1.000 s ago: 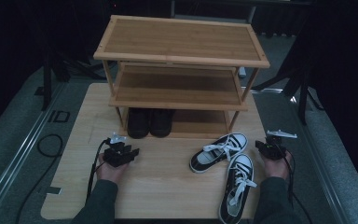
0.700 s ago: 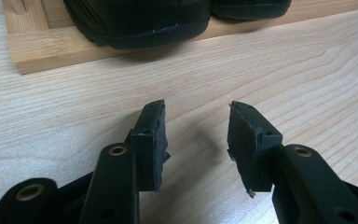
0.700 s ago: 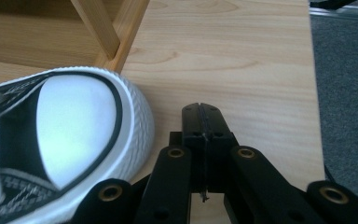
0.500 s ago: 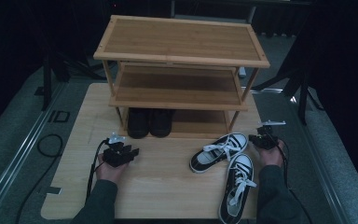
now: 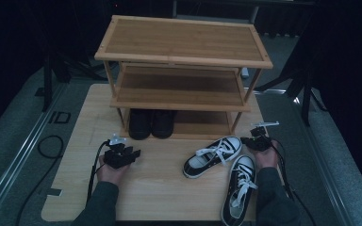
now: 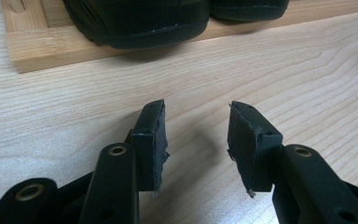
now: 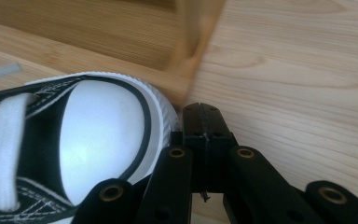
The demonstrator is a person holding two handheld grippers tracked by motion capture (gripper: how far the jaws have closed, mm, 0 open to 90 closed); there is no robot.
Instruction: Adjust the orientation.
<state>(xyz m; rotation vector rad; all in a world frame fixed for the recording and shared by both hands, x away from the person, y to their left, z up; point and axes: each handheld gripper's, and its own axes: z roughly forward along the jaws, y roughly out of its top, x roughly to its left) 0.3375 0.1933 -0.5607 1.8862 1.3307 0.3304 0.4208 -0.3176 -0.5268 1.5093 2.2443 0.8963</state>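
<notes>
Two black-and-white sneakers lie on the wooden board at the right: one (image 5: 212,157) angled toward the rack, the other (image 5: 239,188) pointing up the board. My right gripper (image 5: 255,141) is shut with nothing between its jaws. In the right gripper view those jaws (image 7: 201,122) sit right beside the angled sneaker's white toe cap (image 7: 102,144). My left gripper (image 5: 131,155) rests on the board's left side. Its jaws (image 6: 196,140) stand open over bare wood, facing a black shoe (image 6: 135,23).
A three-tier bamboo shoe rack (image 5: 184,52) stands at the back of the board. A pair of black shoes (image 5: 151,123) sits on its bottom shelf (image 6: 51,46). A rack leg (image 7: 191,46) rises just beyond my right gripper. Grey floor and cables surround the board.
My right gripper has moved left across the board, up to the toe of the angled sneaker. The left gripper has stayed where it was.
</notes>
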